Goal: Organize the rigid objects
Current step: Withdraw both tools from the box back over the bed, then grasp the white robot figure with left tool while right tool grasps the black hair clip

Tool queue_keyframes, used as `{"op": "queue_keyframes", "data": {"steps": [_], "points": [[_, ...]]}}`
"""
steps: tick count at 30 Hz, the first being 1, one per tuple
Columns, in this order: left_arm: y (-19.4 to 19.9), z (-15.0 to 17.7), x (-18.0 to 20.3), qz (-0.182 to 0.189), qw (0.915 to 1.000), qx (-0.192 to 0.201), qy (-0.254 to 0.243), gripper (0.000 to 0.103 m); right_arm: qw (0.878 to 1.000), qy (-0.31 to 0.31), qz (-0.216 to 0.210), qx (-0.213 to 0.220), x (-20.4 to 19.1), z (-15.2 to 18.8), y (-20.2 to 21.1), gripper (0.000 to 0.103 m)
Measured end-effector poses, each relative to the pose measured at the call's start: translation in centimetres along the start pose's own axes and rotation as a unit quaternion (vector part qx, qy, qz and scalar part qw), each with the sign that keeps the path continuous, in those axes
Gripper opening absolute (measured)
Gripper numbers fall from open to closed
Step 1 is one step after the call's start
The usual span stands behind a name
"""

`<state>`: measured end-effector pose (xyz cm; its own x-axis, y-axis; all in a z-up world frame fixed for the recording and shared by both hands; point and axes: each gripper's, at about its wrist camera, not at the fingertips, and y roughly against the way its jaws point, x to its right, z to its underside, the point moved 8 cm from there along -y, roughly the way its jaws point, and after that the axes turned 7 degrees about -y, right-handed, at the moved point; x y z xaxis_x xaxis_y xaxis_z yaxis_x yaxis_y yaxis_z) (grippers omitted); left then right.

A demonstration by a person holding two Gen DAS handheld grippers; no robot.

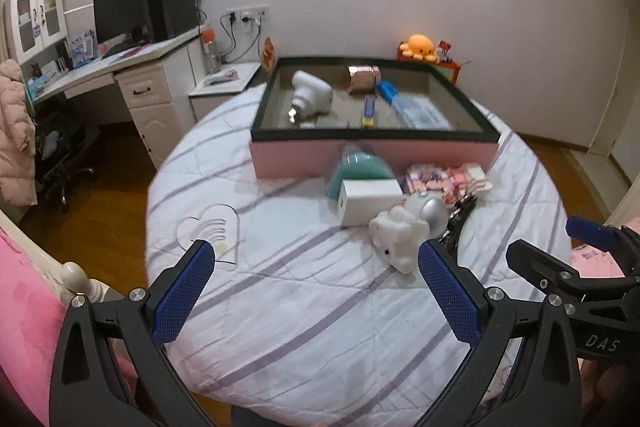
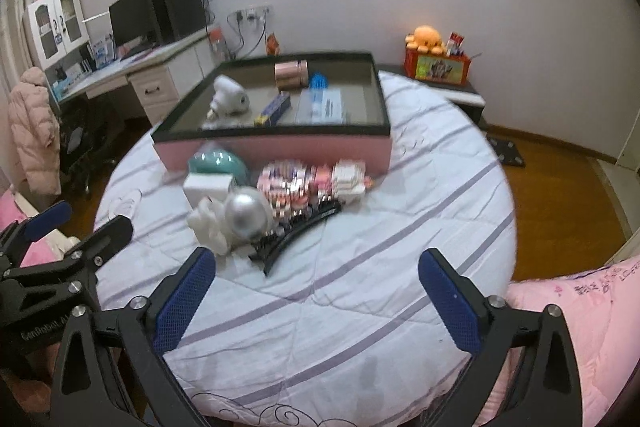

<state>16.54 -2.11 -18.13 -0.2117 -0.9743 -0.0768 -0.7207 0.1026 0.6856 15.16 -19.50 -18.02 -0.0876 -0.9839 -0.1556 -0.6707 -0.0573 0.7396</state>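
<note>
Holding five things: pink tray (image 2: 276, 149)

The left black two-finger gripper with blue textured pads (image 1: 316, 287) has its jaws spread wide, nothing between them, both fingers pointing forward and level. Its left pad (image 1: 182, 299) and right pad (image 1: 452, 297) stand well apart. The right black two-finger gripper with blue textured pads (image 2: 318, 295) is likewise spread wide and holds nothing, its fingers aimed forward. Each gripper shows in the other's view (the right one at the right edge of the left wrist view (image 1: 560, 259), the left one at the left edge of the right wrist view (image 2: 72, 231)), so the two sit side by side, near each other, at about the same height
</note>
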Motion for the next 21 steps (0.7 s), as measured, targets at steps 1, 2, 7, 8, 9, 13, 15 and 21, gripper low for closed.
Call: {"op": "queue_keyframes", "data": {"steps": [1, 2, 7, 8, 9, 13, 15, 21], "points": [[-0.6, 0.1, 0.2, 0.006, 1.0, -0.005, 0.001, 0.103, 1.0, -0.003, 0.001, -0.004, 0.1, 0.2, -0.4, 0.097], [-1.1, 0.2, 0.5, 0.013, 0.9999, -0.008, 0.003, 0.103, 1.0, -0.006, 0.002, -0.009, 0.3, 0.3, -0.8, 0.097], [-3.3, 0.0, 1.9, 0.028, 0.9994, -0.018, -0.007, 0.103, 1.0, -0.015, 0.01, -0.021, 1.5, 0.4, -2.0, 0.096], [-3.6, -0.1, 2.1, 0.031, 0.9993, -0.019, -0.007, 0.103, 1.0, -0.016, 0.011, -0.023, 1.7, 0.4, -2.1, 0.096], [-4.0, -0.2, 2.4, 0.037, 0.999, -0.022, -0.006, 0.103, 0.999, -0.016, 0.011, -0.025, 1.9, 0.4, -2.4, 0.096], [-5.9, 0.0, 3.1, 0.052, 0.998, -0.035, -0.007, 0.103, 0.999, -0.017, 0.014, -0.033, 2.2, 0.5, -3.1, 0.095], [-6.6, 0.3, 3.3, 0.05, 0.9978, -0.041, -0.008, 0.101, 0.999, -0.016, 0.012, -0.037, 2.2, 0.6, -3.5, 0.095], [-6.8, 0.4, 2.9, 0.091, 0.9951, -0.034, 0.017, 0.083, 0.999, -0.01, -0.001, -0.043, 1.4, 0.7, -4.4, 0.093]]}}
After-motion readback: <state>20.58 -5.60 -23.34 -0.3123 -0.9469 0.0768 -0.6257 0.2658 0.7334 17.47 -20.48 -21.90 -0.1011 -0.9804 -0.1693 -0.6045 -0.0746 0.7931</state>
